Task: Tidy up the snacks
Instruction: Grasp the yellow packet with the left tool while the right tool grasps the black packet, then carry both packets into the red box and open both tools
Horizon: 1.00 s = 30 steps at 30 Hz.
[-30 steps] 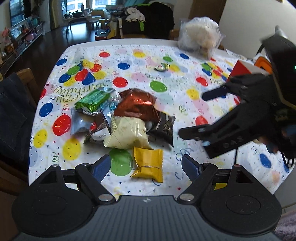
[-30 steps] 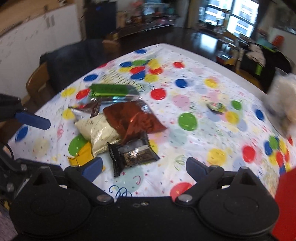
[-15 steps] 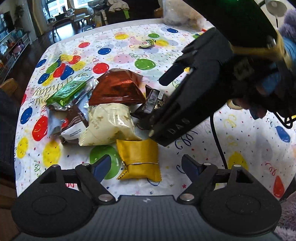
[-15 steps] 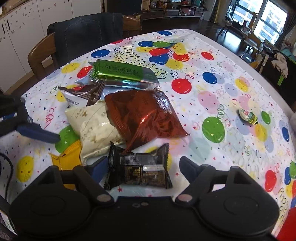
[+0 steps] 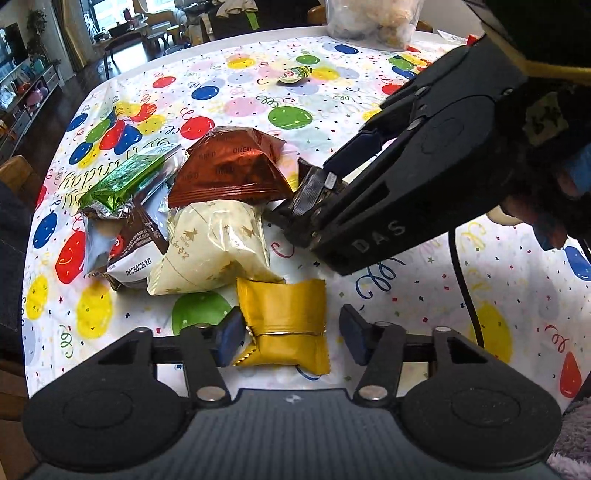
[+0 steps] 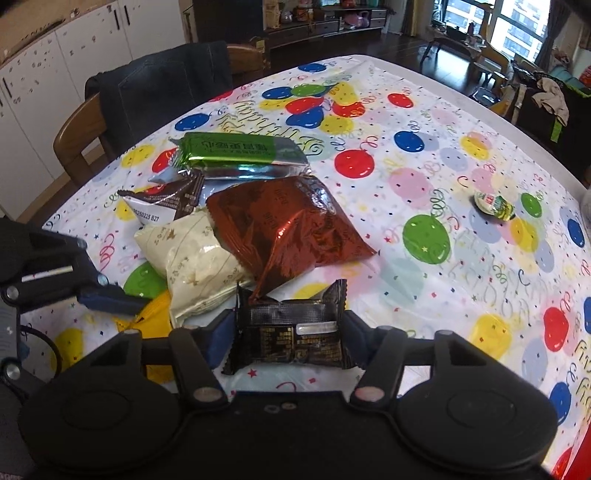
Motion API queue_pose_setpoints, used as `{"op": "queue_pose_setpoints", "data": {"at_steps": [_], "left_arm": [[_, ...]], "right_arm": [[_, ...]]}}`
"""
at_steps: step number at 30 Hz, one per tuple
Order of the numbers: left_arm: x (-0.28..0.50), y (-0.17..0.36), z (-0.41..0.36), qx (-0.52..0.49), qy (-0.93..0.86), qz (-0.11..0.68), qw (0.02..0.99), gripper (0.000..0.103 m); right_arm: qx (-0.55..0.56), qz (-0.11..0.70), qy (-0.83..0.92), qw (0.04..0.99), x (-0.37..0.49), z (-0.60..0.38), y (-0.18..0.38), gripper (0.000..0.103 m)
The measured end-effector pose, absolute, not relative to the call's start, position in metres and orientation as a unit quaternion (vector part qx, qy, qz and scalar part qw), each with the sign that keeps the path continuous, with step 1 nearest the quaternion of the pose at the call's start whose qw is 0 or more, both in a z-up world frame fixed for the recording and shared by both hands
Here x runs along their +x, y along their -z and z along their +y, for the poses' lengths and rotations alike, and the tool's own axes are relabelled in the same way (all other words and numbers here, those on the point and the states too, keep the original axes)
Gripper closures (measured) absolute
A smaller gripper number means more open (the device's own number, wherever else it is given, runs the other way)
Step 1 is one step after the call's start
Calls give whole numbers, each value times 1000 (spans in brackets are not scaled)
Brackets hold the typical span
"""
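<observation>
Dropped lower since a sec ago, both grippers closing. Left gripper (image 5: pixel 290 334) fingers straddling small gold foil packet (image 5: pixel 284 321) at pile's near edge, left pad touching. Right gripper (image 6: pixel 286 334) hugging black crinkly wrapper (image 6: pixel 291 328). Light, slippery, crushable; best gripped mid-body, gently.

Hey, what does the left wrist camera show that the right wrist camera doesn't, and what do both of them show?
Only the left wrist view: the clear plastic bag of pale food at the table's far edge, and the whole gold foil packet between the closing left gripper jaws.

Only the right wrist view: the wooden chair with a dark jacket, and the white cabinets.

Both: the red-brown foil bag, cream pouch, green foil bar, and black wrapper between the closing right gripper jaws.
</observation>
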<state>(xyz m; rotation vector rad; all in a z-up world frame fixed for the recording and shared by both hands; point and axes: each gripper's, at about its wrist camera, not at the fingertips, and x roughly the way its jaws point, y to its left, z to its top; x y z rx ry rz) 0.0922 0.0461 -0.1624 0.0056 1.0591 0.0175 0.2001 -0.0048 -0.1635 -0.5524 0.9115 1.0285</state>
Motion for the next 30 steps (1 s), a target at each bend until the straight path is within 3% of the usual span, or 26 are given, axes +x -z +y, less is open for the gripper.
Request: {"op": "queue_pose_setpoints", "data": {"at_steps": [3, 10, 21, 30], "left_arm": [[90, 161, 47, -1, -14, 507, 862, 58], [89, 159, 52, -20, -27, 509, 860, 66], [80, 150, 61, -70, -43, 503, 860, 66], [75, 111, 49, -81, -49, 472, 877, 66]], "right_arm": [[-246, 414, -459, 746, 198, -11, 163, 46], [-208, 418, -434, 770, 193, -34, 154, 48], [-148, 413, -398, 806, 174, -86, 122, 48], [-125, 395, -358, 836, 158, -136, 90, 48]]}}
